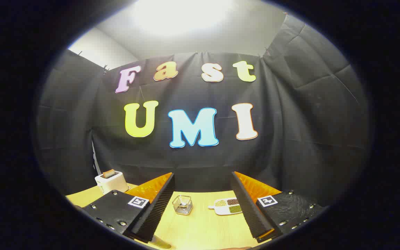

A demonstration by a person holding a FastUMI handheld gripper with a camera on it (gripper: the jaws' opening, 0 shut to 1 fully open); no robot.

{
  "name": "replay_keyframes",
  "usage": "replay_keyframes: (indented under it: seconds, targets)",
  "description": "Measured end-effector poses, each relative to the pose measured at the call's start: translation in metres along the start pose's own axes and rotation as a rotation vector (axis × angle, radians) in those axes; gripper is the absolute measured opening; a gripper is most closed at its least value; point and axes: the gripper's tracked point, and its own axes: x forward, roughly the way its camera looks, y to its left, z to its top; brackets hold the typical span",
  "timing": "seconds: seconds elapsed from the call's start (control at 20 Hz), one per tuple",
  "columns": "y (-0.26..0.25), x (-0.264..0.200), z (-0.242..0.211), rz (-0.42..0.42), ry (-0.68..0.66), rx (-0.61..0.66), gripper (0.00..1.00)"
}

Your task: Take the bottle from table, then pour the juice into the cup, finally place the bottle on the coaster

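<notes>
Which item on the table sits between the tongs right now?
The small clear cup, beyond the open tongs; the divided dish is beside one finger, the toaster outside.

I can't make out what lies at the base of my gripper [202,205] — a pale, shiny sliver [160,243] at the lower edge, under the left finger, is cut off. The divided dish [226,207] is half hidden behind the right finger. The toaster [110,181], lower left, is partly covered by the gripper body — its slot contents too small to tell.
</notes>
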Motion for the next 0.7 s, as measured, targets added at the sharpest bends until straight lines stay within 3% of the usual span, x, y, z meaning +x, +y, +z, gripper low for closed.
replay_keyframes:
  seconds: [0.7]
  targets:
    - [0.0118, -0.0064, -0.0035, 0.027, 0.003, -0.018, 0.98]
